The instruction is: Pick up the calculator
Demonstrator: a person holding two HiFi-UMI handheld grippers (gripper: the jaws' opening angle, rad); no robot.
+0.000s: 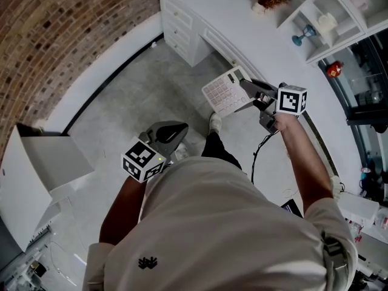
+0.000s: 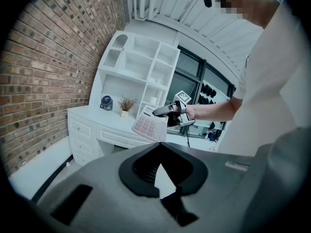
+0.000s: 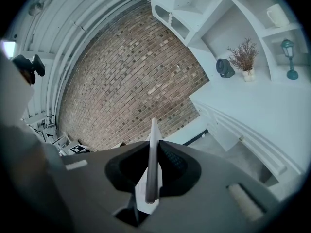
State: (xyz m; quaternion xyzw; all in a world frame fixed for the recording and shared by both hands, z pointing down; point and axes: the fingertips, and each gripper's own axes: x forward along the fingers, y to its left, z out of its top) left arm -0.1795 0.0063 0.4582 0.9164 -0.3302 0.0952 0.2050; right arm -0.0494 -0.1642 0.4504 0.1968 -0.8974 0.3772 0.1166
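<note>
As it hangs clamped, the white calculator (image 1: 225, 93) shows pinkish keys.

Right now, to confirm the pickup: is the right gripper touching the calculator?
Touching. The right gripper view shows the calculator edge-on between the jaws of the right gripper, pads pressed on both faces.

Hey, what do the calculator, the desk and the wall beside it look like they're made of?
Calculator: probably plastic, with a matte white case and pale pinkish keys.
Desk: likely painted wood or laminate, smooth uniform white with panelled drawers.
Wall: exposed brick, with rough reddish courses and visible mortar lines.
</note>
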